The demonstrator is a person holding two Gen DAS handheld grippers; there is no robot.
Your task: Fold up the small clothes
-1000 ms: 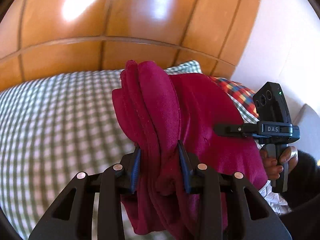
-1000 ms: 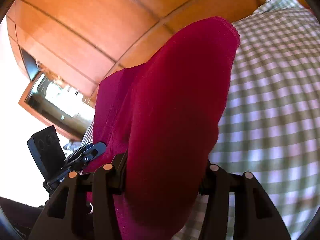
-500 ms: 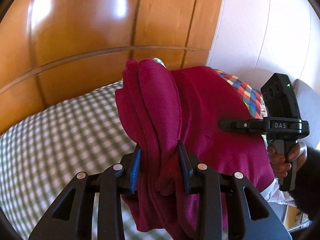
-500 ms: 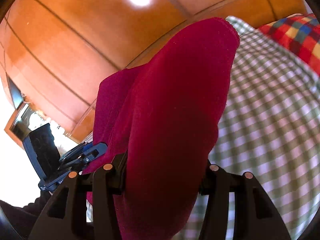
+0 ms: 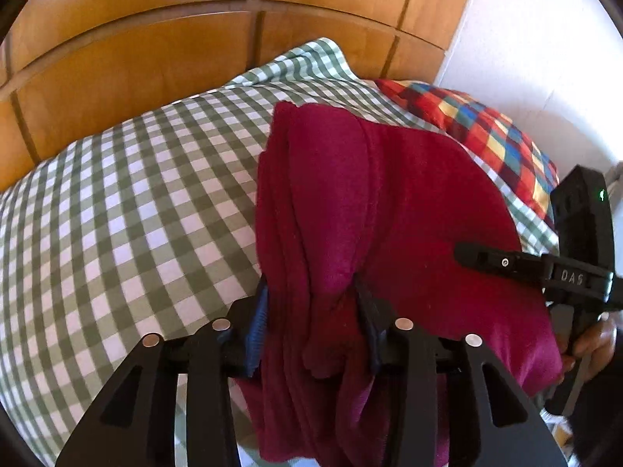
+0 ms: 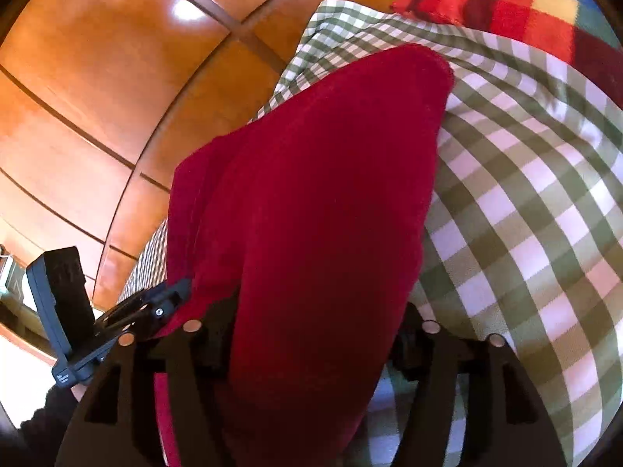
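A folded crimson garment point(image 5: 389, 202) hangs between my two grippers, low over the green-checked bedcover point(image 5: 136, 214). My left gripper point(image 5: 311, 311) has one bunched end between its pads; its jaws are opening, and the cloth still fills the gap and touches both pads. Its blue left pad point(image 5: 257, 319) shows beside the folds. My right gripper point(image 6: 311, 330) has the other end of the crimson garment point(image 6: 331, 194); its jaws are opening too, with the thick fold wedged between them. Each view shows the other tool: right gripper point(image 5: 479, 257), left gripper point(image 6: 155, 307).
A wooden headboard point(image 5: 155, 58) curves behind the bed, with a white wall point(image 5: 545, 58) to its right. A multicoloured checked cushion point(image 5: 486, 128) lies at the bed's far right corner. A person's hand point(image 5: 592, 342) grips the right tool's handle.
Both grippers swung sideways and sank with the garment toward the bedcover. The multicoloured cushion came into fuller view. The left jaws stand slightly wider than before.
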